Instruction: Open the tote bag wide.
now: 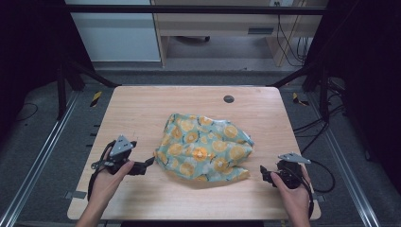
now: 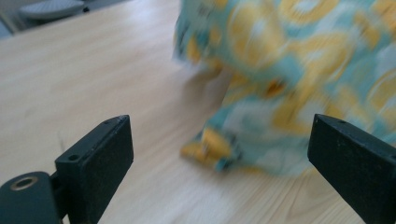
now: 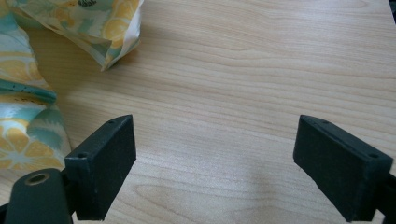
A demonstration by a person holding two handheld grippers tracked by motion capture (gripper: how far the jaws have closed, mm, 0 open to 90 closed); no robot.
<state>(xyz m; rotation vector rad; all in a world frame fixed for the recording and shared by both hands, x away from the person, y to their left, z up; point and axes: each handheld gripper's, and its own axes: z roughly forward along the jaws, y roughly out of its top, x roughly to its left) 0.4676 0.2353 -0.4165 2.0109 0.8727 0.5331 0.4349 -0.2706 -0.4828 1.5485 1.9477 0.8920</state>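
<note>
A crumpled cloth (image 1: 204,147), teal with yellow-orange citrus slices, lies bunched in the middle of the wooden table (image 1: 142,109). My left gripper (image 1: 150,163) sits low at the cloth's left edge, pointing at it, jaws open. In the left gripper view the cloth (image 2: 289,79) lies just ahead of the open gripper (image 2: 219,154), a corner close to the gap, nothing pressed. My right gripper (image 1: 263,173) rests near the cloth's lower right corner, open. In the right gripper view bare wood lies between the open gripper (image 3: 215,163) jaws, and the cloth (image 3: 28,112) is at the left.
A small dark round grommet (image 1: 229,99) is set in the table near its far edge. Black frame posts stand left and right of the table. Bare wood surrounds the cloth on all sides, widest at the far left.
</note>
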